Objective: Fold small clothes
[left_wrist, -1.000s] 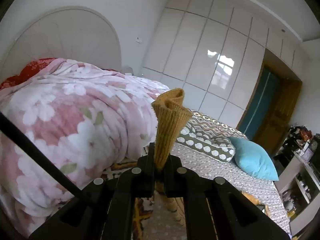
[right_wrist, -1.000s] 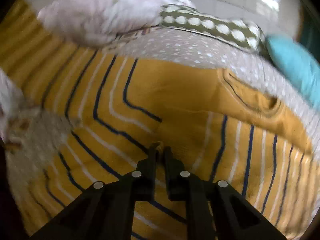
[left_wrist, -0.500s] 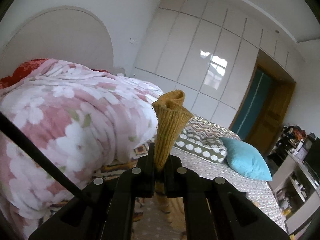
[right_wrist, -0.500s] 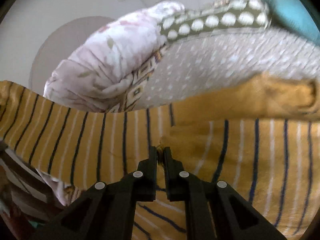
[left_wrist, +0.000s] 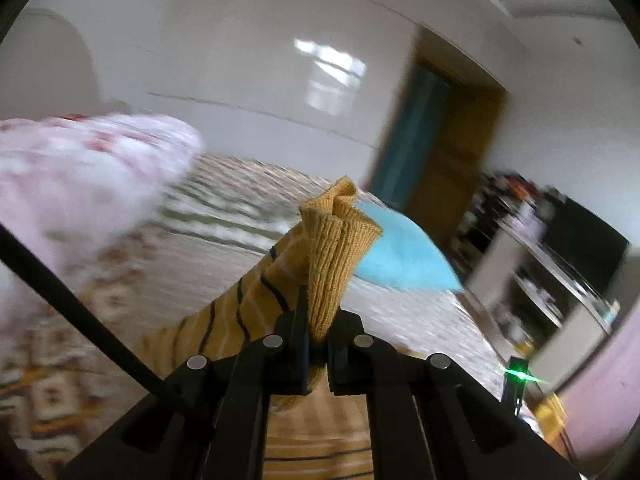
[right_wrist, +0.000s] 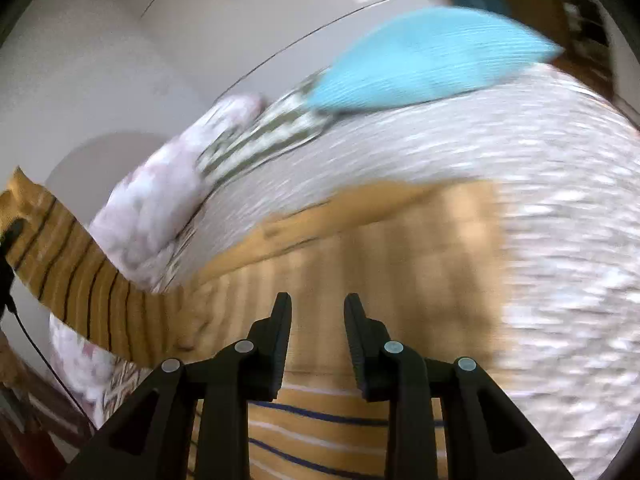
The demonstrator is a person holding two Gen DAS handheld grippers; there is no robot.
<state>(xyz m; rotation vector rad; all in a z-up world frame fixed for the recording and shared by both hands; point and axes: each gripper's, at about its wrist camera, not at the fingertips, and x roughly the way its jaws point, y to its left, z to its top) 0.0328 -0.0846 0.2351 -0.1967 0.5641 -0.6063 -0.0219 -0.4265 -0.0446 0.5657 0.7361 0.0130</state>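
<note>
Ribbed mustard cuff (left_wrist: 336, 256) pinched in left fingers (left_wrist: 298, 320); right fingers (right_wrist: 280, 320) spreading, empty.

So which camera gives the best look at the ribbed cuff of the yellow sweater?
The left wrist view. The ribbed cuff stands sharp and close there, pinched in the left tool with its knit ribs clear. The right wrist view shows that cuff only small at the far left edge, on the striped sleeve, amid motion blur.

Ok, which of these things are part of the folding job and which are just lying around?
Job: sweater, its cuff pinched in the left gripper; right gripper, jaws opening with nothing between them.
Lying about: blue pillow, pink quilt, spotted pillow.
</note>
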